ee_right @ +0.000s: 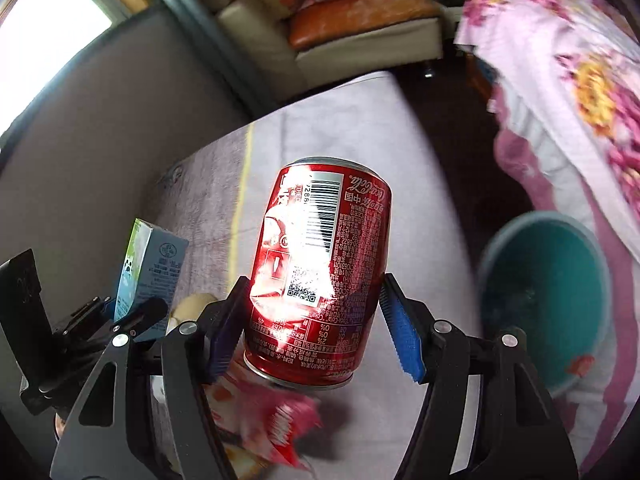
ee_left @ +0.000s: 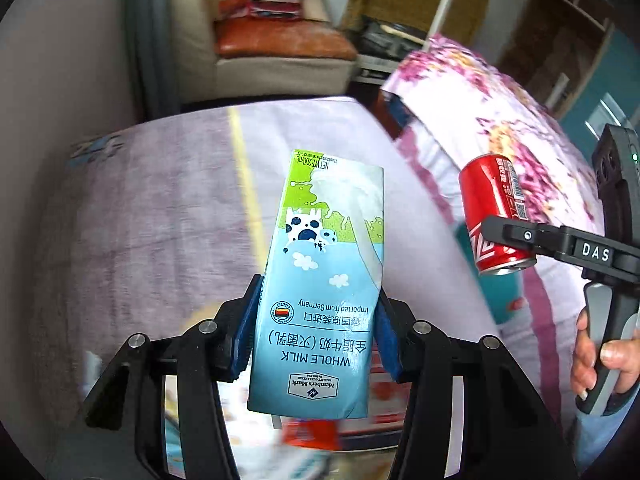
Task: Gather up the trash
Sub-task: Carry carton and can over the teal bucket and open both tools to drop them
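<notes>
My left gripper [ee_left: 316, 332] is shut on a blue and green milk carton [ee_left: 324, 280], held up above the pale purple table [ee_left: 160, 208]. The carton also shows at the left of the right wrist view [ee_right: 150, 268]. My right gripper [ee_right: 316, 320] is shut on a red cola can [ee_right: 320, 264], held upside down in the air. The can shows at the right of the left wrist view [ee_left: 494, 212] with the right gripper [ee_left: 532, 240] around it. A teal trash bin [ee_right: 544, 300] stands on the floor to the right, below the can's height.
Red snack wrappers [ee_right: 280, 428] lie blurred on the table below the grippers. A bed with a floral quilt [ee_left: 500, 112] is at the right, above the bin. A beige sofa with an orange cushion [ee_right: 360, 20] stands beyond the table.
</notes>
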A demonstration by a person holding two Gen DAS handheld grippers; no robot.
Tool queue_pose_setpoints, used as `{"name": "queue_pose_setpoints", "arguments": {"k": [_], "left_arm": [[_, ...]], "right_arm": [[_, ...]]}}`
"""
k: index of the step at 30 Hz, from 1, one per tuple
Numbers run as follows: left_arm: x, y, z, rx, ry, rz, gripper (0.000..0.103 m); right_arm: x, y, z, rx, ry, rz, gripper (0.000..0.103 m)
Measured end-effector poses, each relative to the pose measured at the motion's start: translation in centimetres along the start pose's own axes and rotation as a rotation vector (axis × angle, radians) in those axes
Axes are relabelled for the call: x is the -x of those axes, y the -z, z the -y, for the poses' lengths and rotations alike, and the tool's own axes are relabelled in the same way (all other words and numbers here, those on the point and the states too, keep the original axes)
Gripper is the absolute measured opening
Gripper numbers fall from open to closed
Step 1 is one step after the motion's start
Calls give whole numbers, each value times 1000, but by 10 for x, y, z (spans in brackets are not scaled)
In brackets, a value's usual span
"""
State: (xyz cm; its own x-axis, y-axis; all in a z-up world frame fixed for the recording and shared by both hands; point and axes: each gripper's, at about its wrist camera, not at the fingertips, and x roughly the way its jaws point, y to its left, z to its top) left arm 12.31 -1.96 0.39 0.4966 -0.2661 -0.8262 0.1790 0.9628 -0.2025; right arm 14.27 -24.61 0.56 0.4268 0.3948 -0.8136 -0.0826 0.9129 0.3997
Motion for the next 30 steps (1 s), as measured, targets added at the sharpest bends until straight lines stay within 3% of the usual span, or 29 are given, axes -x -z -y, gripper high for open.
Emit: {"name": "queue_pose_setpoints", "arguments": {"k": [9,17,30], "left_arm": [[-29,2,98,-125,69,-47,51],[-61,11,161,-226,78,-114,52],[-110,19,221,-348,75,-209,52]], "right_arm": [[53,40,78,-127,34,77,62],[75,61,148,-237,58,118,62],[77,79,211,-343,92,120,63]]}}
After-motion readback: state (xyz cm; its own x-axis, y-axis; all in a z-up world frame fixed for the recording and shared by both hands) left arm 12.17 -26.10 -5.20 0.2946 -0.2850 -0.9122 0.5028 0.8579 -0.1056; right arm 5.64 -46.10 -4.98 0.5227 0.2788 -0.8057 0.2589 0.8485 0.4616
